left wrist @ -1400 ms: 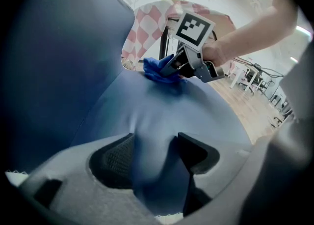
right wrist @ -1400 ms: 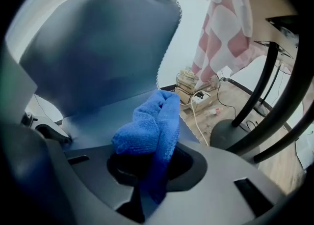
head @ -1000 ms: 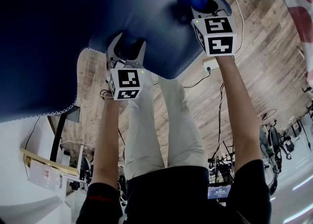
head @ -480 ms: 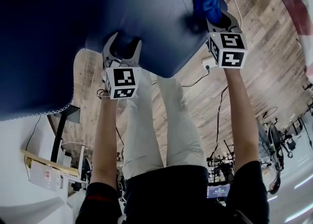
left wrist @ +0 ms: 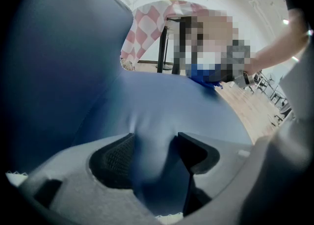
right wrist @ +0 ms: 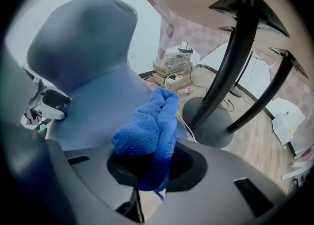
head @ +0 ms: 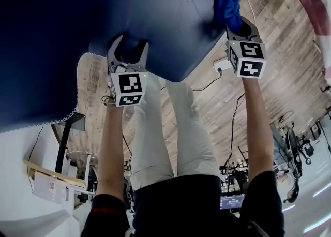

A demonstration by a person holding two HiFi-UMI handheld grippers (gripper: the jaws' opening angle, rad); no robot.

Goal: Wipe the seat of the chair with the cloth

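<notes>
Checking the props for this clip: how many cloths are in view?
1. The blue cloth is clamped in the right hand-held gripper, against the edge of the chair seat. Others could be hidden behind the chair.

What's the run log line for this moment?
left tongs: shut on seat edge | right tongs: shut on cloth | cloth: at seat's right edge

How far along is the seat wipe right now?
Done: the cloth is gripped by the right hand-held gripper, and the left hand-held gripper pinches the seat by its front edge. In hand: the cloth sits at the seat's right edge. Left: no wipe marks show, so coverage can't be judged.
</notes>
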